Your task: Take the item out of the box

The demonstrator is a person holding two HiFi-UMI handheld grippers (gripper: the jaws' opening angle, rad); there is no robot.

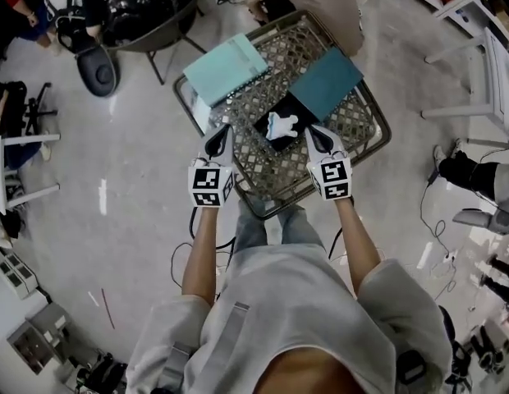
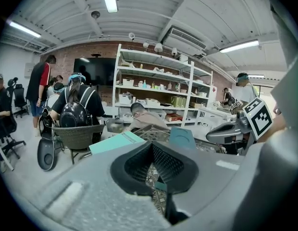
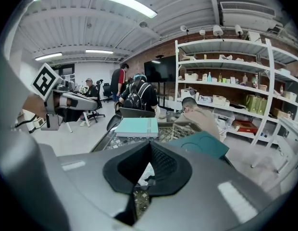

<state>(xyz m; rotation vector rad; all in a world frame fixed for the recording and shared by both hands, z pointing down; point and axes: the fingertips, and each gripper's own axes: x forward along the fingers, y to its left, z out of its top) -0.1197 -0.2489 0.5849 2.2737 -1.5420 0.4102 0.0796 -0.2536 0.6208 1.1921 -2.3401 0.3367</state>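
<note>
1. Left gripper (image 1: 221,131): jaws clenched together, nothing between them, above the near edge of the brown lattice-topped table (image 1: 358,130).
2. Right gripper (image 1: 314,131): jaws likewise closed and empty, just beside the open black box (image 1: 263,126).
3. White moulded item (image 1: 283,124): lying in the black box, near the dark teal lid (image 1: 327,82) and the pale turquoise flat box (image 1: 226,68).

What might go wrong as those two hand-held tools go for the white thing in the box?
The left gripper and right gripper both have their jaws closed. If they stay closed, they could shove the white item or tip the black box. The light teal box sits at the table edge, so a bump might knock it off.
</note>
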